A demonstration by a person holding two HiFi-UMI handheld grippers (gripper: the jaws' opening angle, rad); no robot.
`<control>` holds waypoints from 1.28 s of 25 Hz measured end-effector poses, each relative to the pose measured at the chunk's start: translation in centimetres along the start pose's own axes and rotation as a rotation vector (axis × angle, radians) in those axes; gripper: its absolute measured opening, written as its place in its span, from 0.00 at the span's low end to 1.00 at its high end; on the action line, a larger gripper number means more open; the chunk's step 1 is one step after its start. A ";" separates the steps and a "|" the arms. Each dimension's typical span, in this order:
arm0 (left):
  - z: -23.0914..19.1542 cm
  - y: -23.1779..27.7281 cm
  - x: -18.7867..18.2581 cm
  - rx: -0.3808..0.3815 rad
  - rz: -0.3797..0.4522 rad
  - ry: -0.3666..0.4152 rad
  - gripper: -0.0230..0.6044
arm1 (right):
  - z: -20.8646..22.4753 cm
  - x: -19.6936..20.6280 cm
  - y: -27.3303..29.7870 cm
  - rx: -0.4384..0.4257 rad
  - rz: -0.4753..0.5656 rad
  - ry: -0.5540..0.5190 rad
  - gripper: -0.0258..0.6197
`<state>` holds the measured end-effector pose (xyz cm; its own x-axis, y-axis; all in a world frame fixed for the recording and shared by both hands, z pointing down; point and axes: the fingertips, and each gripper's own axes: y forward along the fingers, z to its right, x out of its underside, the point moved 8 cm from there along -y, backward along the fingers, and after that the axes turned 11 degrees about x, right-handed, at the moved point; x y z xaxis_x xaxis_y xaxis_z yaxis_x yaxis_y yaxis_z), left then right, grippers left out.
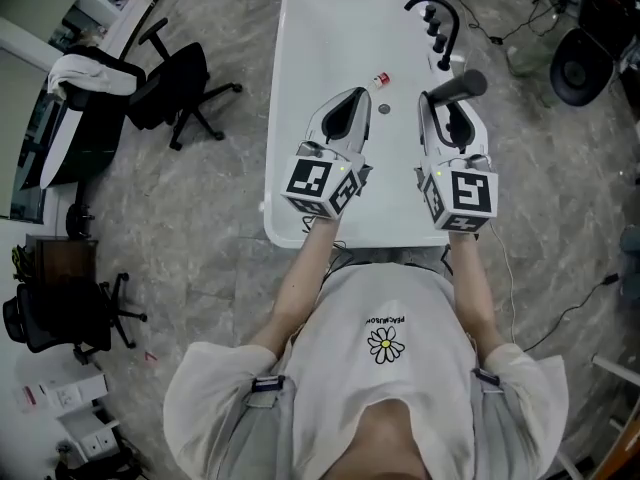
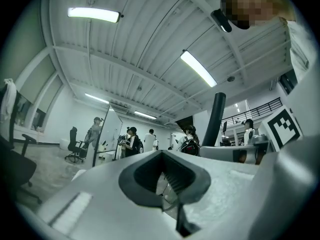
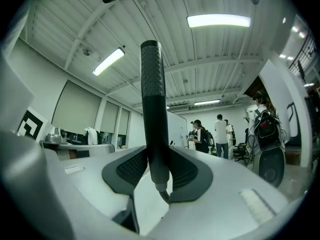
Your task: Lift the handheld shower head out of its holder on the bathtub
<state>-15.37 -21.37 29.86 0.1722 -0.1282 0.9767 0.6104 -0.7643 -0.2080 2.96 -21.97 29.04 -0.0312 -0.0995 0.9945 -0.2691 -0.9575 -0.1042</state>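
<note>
Fingers (image 3: 127, 170) of the right gripper (image 3: 159, 170) are clamped on the shower head (image 3: 151, 84), 1 dark ribbed pad on each side of its black handle. The handle stands straight up between them in the right gripper view. A bit of ribbed hose (image 3: 163, 195) shows just under the grip. Seen from above, that gripper hangs over the right side of the white tub (image 1: 320, 38), and the shower head slants up and to the right out of its tips, close to the rim. Whether it sits in a holder or is free of one I cannot tell from here. The left gripper (image 2: 165, 178) has its fingers (image 2: 137, 171) shut together on nothing, with only a small opening where the pads hollow out. It hovers over the middle of the tub, level with the right one and well apart from it. A black faucet (image 1: 440, 13) with knobs stands at the far right of the tub. A small red-capped thing (image 1: 381, 78) lies on the tub floor near the drain (image 1: 385, 109). 2 black chairs (image 1: 175, 83) stand on the grey floor to the left, and several people (image 3: 220, 134) stand far off across the room.
</note>
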 end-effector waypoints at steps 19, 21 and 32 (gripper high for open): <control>0.6 1.9 0.5 -0.010 0.007 0.019 0.04 | 2.2 -0.4 -0.5 0.006 0.015 -0.019 0.27; 0.5 2.2 0.5 -0.011 0.010 0.021 0.04 | 2.4 -0.4 -0.4 0.005 0.015 -0.016 0.27; -0.3 3.6 0.8 -0.016 0.015 0.016 0.04 | 3.2 -0.3 0.9 0.002 0.032 -0.027 0.27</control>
<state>-13.27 -24.38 29.90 0.1689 -0.1496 0.9742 0.5950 -0.7725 -0.2218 5.77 -23.66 28.63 -0.0135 -0.1372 0.9904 -0.2661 -0.9543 -0.1359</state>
